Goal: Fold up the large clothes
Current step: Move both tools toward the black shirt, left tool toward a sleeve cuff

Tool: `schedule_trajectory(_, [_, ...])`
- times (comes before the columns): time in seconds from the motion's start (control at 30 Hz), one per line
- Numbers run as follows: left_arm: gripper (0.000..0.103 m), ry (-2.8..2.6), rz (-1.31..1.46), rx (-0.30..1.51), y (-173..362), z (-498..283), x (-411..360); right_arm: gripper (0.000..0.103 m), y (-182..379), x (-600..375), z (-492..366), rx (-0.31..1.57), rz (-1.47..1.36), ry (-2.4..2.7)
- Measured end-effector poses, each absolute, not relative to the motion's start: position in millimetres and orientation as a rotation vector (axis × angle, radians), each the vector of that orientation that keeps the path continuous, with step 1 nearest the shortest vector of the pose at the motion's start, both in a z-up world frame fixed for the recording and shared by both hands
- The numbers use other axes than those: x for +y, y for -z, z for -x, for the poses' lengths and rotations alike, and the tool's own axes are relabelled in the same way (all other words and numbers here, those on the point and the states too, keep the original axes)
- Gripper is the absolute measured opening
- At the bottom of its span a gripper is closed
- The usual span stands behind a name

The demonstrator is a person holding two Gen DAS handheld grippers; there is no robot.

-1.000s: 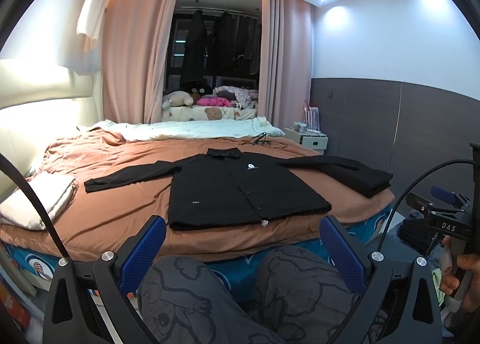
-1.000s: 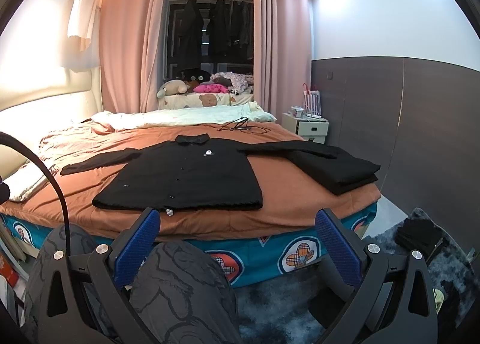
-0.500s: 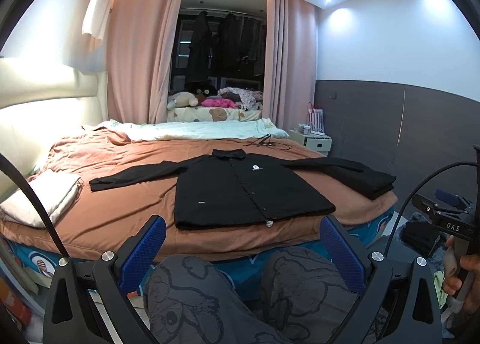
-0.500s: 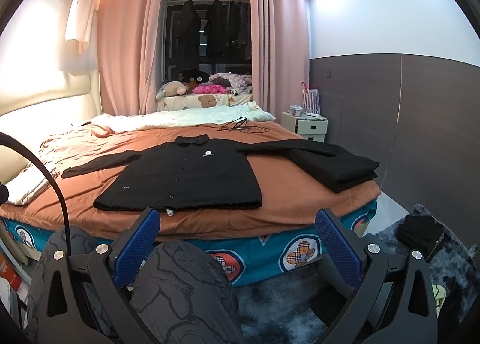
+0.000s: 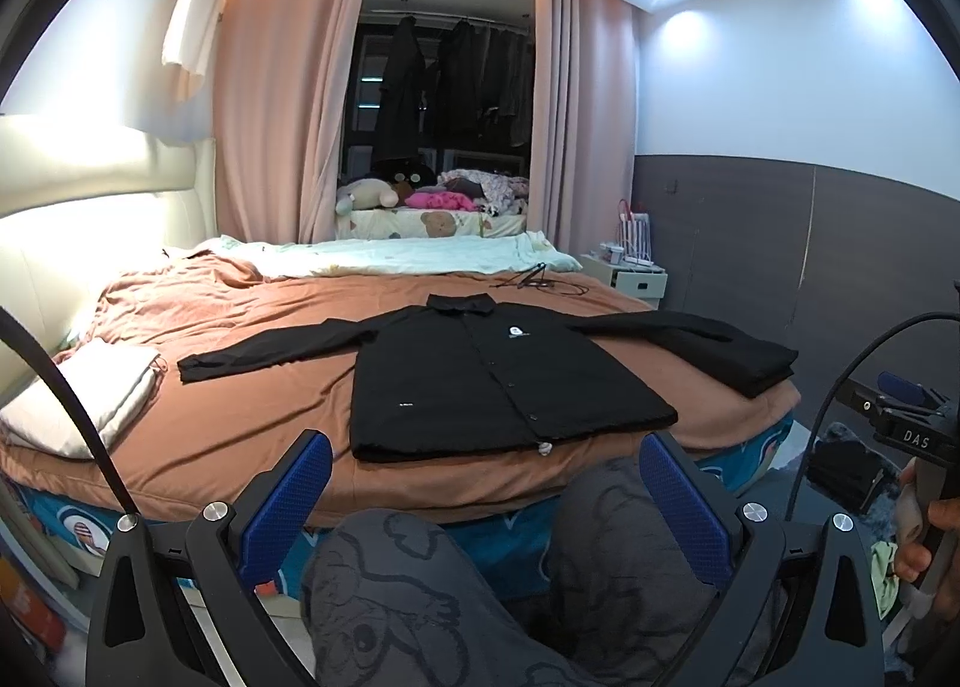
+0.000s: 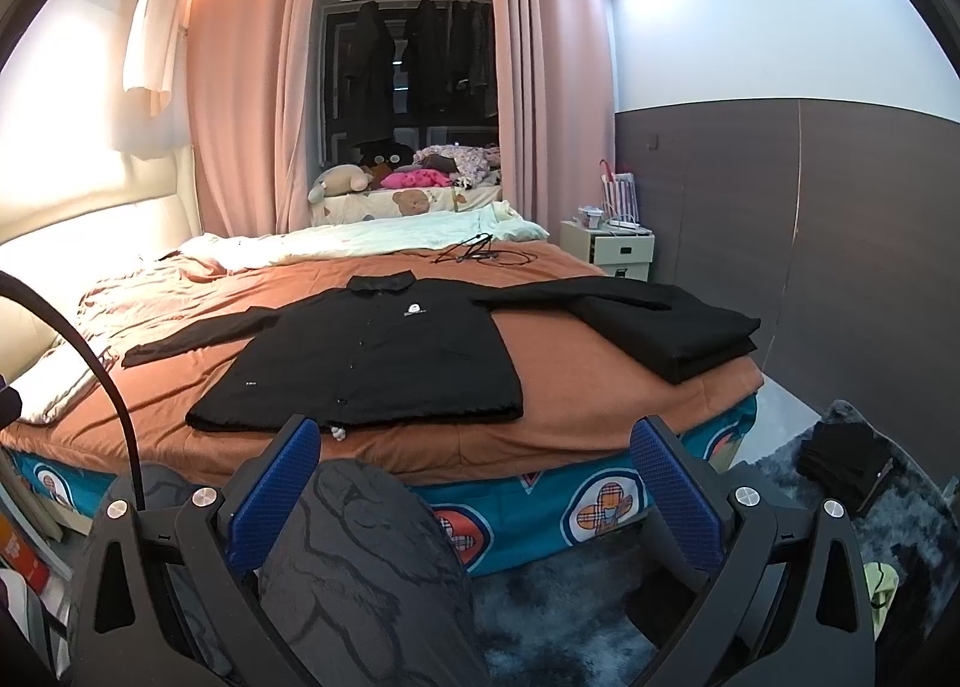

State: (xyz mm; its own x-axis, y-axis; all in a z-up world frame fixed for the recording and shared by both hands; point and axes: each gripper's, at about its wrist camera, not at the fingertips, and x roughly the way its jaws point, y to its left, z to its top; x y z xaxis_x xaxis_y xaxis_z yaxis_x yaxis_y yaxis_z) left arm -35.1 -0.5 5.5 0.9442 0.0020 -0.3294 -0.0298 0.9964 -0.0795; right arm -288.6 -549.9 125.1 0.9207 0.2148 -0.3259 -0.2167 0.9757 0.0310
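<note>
Both tools stand idle. Left wrist view: left gripper (image 5: 485, 468) spread wide, holding nothing, over the person's knees; black jacket (image 5: 480, 381) flat on the bed (image 5: 240, 423), well apart. Right wrist view: right gripper (image 6: 474, 456) likewise wide, empty.
</note>
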Motion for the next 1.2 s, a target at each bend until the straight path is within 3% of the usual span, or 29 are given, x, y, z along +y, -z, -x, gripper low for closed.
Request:
schedule_trajectory(0.57, [0.103,-0.111,0.116,0.424,-11.6,-62.0,51.0,0.103,-131.7,-519.8,159.8,0.368,-0.080,-0.316])
schedule_trajectory(1.2, [0.103,-0.283,0.228,0.584,11.7,-184.8,185.1,0.103,-148.6,-457.1,7.0,0.477,-0.062,-0.454])
